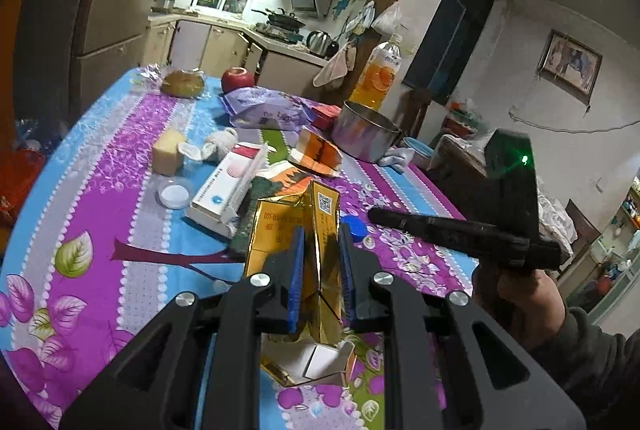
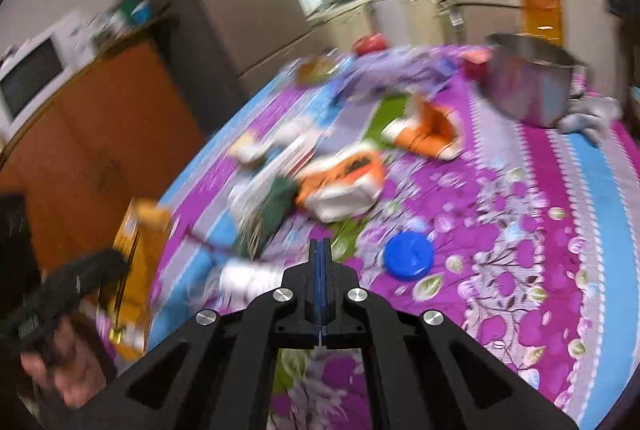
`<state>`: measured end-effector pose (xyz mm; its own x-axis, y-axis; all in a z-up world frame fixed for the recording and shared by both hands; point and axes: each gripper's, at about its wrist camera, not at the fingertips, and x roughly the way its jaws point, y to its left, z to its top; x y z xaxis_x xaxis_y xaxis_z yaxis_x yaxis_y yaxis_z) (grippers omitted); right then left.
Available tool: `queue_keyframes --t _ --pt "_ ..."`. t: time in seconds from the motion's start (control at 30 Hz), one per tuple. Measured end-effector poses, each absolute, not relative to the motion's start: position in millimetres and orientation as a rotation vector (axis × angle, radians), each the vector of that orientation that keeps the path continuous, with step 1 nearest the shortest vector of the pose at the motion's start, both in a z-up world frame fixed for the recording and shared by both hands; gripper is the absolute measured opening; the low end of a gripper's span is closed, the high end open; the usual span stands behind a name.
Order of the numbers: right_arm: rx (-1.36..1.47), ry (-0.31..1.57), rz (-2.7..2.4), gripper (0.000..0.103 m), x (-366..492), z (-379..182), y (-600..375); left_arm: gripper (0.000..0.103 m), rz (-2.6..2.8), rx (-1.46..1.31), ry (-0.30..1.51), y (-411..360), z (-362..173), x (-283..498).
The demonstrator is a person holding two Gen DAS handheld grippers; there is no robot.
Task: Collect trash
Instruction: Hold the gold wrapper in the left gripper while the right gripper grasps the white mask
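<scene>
- Left tool (image 1: 320, 270): jaws drawn in close on a flattened gold carton (image 1: 296, 230). The blue pads press its folded sides and it stands upright between them, so it looks firmly gripped. The carton's torn lower end hangs below the jaws, near the camera.
- Right tool (image 2: 321, 258): jaws fully together, blue pads touching, nothing between them. No earlier view to compare.
- Right wrist view is badly smeared; fine detail there cannot be read.
- Tabletop (image 1: 100, 198): purple and blue flowered cloth, littered. Loose items in the middle: a white and red box (image 1: 228, 186), two torn orange cartons (image 1: 316, 154), a crumpled tissue (image 1: 216, 146), a clear round lid (image 1: 174, 194).
- A blue bottle cap (image 2: 408, 256) lies just right of the right tool's tip, apart from it, not held.
- Far side: a purple bag (image 1: 264, 108), a red apple (image 1: 238, 78), a steel pot (image 1: 364, 132), a bottle of orange drink (image 1: 380, 74). Apple, pot and full bottle are probably not trash.
- No bin or trash bag is visible in either view.
- Step in hand, as I judge it: one piece of trash (the gold carton) is picked up by the left tool and awaits disposal; most of the litter is untouched, so the task is early.
- Next move calls for: carrying the carton to wherever trash goes, and reopening the right tool before it can take the blue cap, which is flat and low, so a shallow, careful pinch at its rim.
</scene>
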<state>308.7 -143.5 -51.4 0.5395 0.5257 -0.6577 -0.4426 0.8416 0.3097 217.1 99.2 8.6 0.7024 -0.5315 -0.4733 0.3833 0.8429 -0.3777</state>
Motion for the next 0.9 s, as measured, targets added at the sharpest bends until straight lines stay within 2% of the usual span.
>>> queue_keyframes --t 0.07,0.1,0.13,0.2,0.27,0.33,0.37,0.47,0.6,0.67,0.73,0.9 --pt "-0.091 0.871 0.690 0.025 305.1 -61.4 -123.4 0.015 -0.511 -0.260 0.604 102.1 11.9 215.0" --pt "-0.207 0.856 0.706 0.067 303.8 -65.1 -112.5 0.015 -0.519 -0.267 0.603 104.4 14.3 213.0" --pt "-0.342 0.813 0.719 0.093 297.3 -68.7 -98.8 0.015 -0.518 -0.268 0.602 105.4 15.9 211.0" --pt "-0.488 0.754 0.747 0.093 295.8 -68.7 -83.6 0.015 -0.509 -0.266 0.605 107.3 18.0 207.9" --pt "-0.547 0.757 0.829 0.086 300.0 -67.2 -73.2 0.016 -0.506 -0.275 0.617 108.6 17.5 207.3" --pt "-0.633 0.790 0.908 0.061 307.7 -69.2 -58.8 0.016 -0.501 -0.279 0.628 109.7 15.1 207.9" --pt "-0.695 0.819 0.931 0.057 312.9 -74.3 -49.9 0.016 -0.498 -0.280 0.633 110.3 14.1 208.6" --pt "-0.793 0.855 0.978 0.057 322.6 -83.2 -34.2 0.016 -0.493 -0.280 0.642 112.0 12.4 211.3" --pt "-0.776 0.874 1.017 0.056 331.6 -83.4 -27.3 0.016 -0.492 -0.280 0.657 112.5 8.9 216.3" --pt "-0.739 0.889 1.028 0.043 332.0 -83.8 -29.5 0.016 -0.488 -0.279 0.657 112.2 7.8 216.7" --pt "-0.703 0.889 1.008 0.034 329.7 -86.7 -31.4 0.016 -0.475 -0.279 0.654 112.4 7.2 217.2" --pt "-0.555 0.862 0.898 0.032 305.4 -81.0 -69.5 0.016 -0.433 -0.248 0.638 104.7 5.2 214.3"
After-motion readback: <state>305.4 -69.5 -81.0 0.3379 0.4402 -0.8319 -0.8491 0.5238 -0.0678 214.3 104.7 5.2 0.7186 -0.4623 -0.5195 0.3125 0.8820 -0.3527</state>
